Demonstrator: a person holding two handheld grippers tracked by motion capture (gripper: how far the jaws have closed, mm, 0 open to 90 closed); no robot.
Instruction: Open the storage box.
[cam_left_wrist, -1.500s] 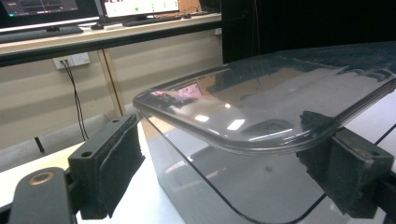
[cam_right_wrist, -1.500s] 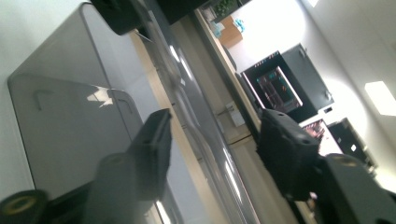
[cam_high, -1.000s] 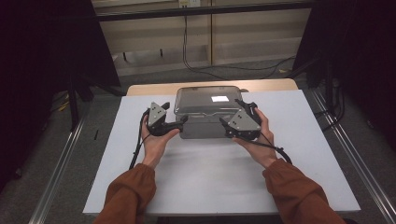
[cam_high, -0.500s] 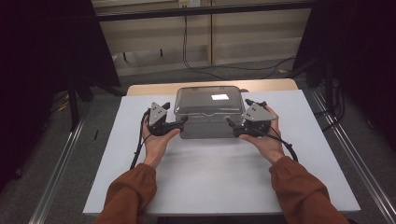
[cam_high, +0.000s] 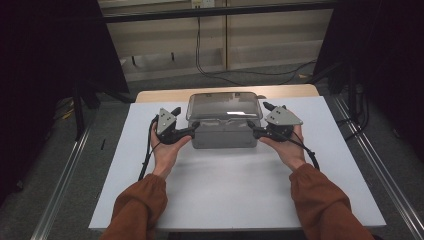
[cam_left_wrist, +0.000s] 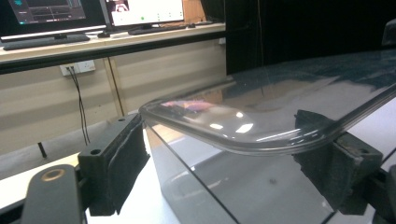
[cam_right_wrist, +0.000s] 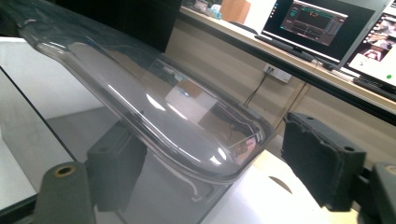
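At the bottom of the high view two rust-sleeved forearms reached up the frame over the white table (cam_high: 235, 195); each hand held a hand-held gripper against one end of a grey box with a clear lid (cam_high: 224, 106), which sat in the upper middle of the frame, near the far edge of the table; the left hand-held gripper (cam_high: 191, 128) met the box's left end and the right hand-held gripper (cam_high: 251, 128) its right end, both just under the lid's rim; in the left gripper view the lid (cam_left_wrist: 280, 112) ran across the middle of the frame with the jaws standing wide apart to either side of its corner, clamping nothing; the right gripper view showed the same, the lid's rounded corner (cam_right_wrist: 187, 130) lying between parted jaws, one black pad (cam_right_wrist: 322, 163) at the lower right well clear of it; the step in hand seemed to be lining up on the lid from both ends; the next move would probably call for closing both pairs of jaws evenly on the rim before lifting it level; beyond the table stood a pale wall with a dangling cable (cam_high: 199, 45).
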